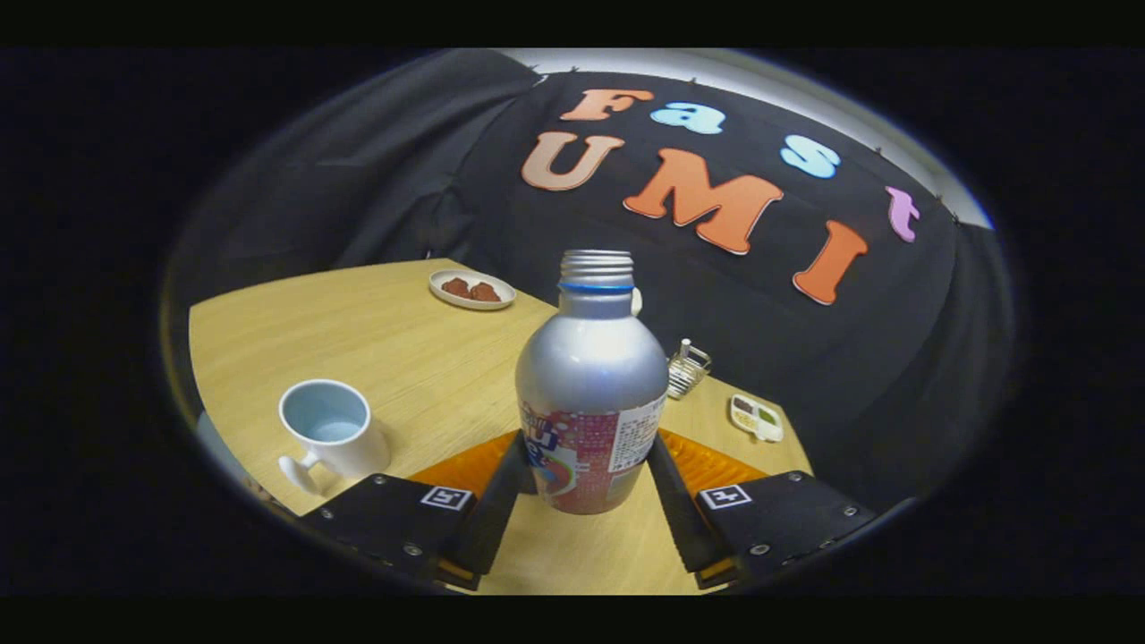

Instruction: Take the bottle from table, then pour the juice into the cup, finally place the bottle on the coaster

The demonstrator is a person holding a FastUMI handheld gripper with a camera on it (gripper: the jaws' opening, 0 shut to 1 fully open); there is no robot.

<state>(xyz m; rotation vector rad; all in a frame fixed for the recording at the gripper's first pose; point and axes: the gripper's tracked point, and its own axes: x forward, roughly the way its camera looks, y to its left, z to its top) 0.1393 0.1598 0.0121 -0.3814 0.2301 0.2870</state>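
Note:
A silver metal bottle with a printed label, a blue ring and an open threaded neck stands upright between my fingers. My gripper is shut on it, one finger pressing each side of the label. An orange coaster lies on the table just behind and beside the bottle's base; I cannot tell whether the bottle rests on it or hangs just above. A white cup with a pale blue inside stands left of the left finger, handle toward me.
The wooden table ends at the black cloth wall beyond. At its far edge sits a small white plate with brown snacks. Right of the bottle are a small wire rack and a little two-part dish.

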